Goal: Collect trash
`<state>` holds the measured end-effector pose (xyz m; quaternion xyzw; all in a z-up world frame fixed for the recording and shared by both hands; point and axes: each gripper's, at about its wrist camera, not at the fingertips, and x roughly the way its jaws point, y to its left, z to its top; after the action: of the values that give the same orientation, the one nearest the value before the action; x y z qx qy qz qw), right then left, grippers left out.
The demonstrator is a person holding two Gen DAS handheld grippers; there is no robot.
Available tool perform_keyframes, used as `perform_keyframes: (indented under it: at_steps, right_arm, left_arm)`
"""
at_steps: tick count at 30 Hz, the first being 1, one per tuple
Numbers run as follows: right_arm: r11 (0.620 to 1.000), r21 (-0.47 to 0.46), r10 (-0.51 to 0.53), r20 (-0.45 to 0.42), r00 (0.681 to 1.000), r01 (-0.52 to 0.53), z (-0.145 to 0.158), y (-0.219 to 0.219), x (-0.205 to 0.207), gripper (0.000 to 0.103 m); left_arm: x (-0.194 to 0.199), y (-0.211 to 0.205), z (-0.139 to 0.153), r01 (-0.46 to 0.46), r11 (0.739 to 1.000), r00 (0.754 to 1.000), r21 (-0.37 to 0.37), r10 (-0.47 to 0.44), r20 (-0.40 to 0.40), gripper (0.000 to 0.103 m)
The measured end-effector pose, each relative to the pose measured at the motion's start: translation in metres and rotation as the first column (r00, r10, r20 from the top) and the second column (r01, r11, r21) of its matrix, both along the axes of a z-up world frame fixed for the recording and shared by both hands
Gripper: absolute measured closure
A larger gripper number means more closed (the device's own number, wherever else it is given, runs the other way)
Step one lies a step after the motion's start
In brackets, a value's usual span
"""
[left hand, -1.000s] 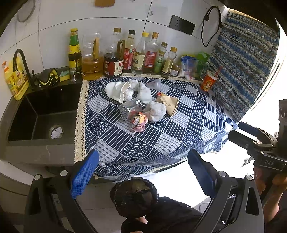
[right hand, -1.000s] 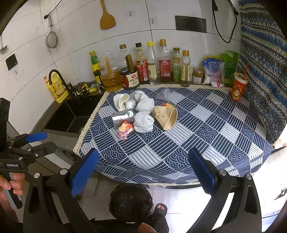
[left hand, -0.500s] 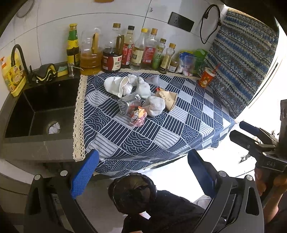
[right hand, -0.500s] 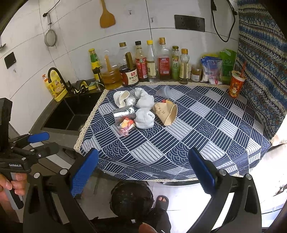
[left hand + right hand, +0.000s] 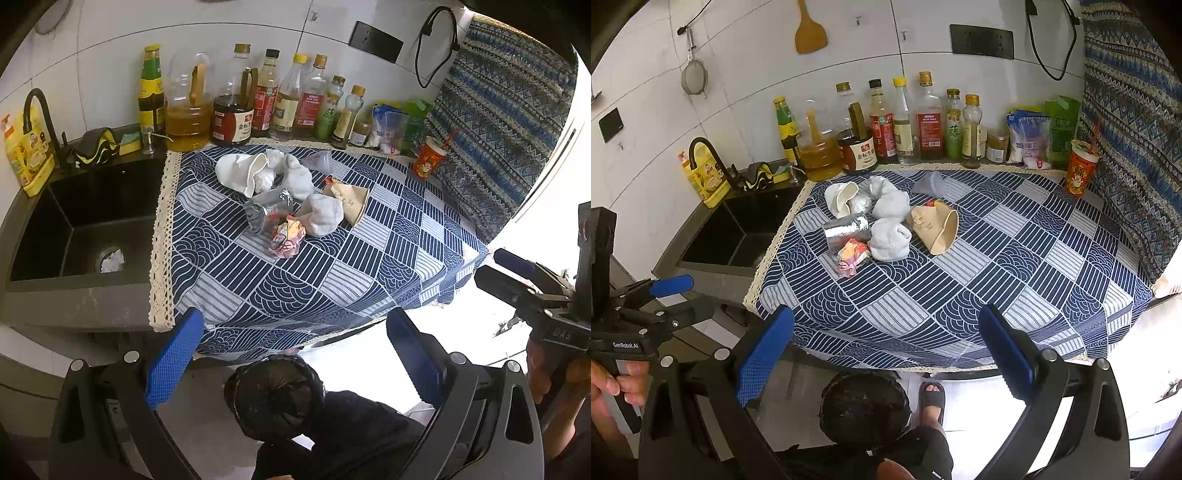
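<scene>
Above tablecloth (image 5: pixel 960 295), both grippers' jaws wide, seemingly empty.

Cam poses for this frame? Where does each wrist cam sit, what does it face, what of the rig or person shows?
Left wrist: on the left gripper, high, facing down over the cloth-covered counter and sink; its open blue fingers show, with the right gripper at right.
Right wrist: on the right gripper, facing the same counter squarer on; open fingers, the left gripper, a sandalled foot.
Shared: trash pile, bottles, black-bagged bin.
</scene>
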<state>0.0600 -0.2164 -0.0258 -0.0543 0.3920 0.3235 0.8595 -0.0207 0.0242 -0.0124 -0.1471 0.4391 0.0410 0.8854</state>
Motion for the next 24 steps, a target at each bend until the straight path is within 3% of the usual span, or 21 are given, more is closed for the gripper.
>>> perform_keyframes:
  at_steps: [14, 24]
  right_arm:
    - [0.999, -0.009, 0.050, -0.039, 0.998, -0.051, -0.010, 0.014, 0.047, 0.004]
    - [0.995, 0.025, 0.103, -0.104, 0.989, -0.101, -0.026, 0.028, 0.093, 0.004]
  left_arm:
    - [0.035, 0.001, -0.010, -0.012, 1.000, 1.000, 0.005, 0.012, -0.025, 0.007]
    - [0.075, 0.020, -0.020, -0.028, 0.999, 0.998, -0.038, 0.025, -0.061, 0.007]
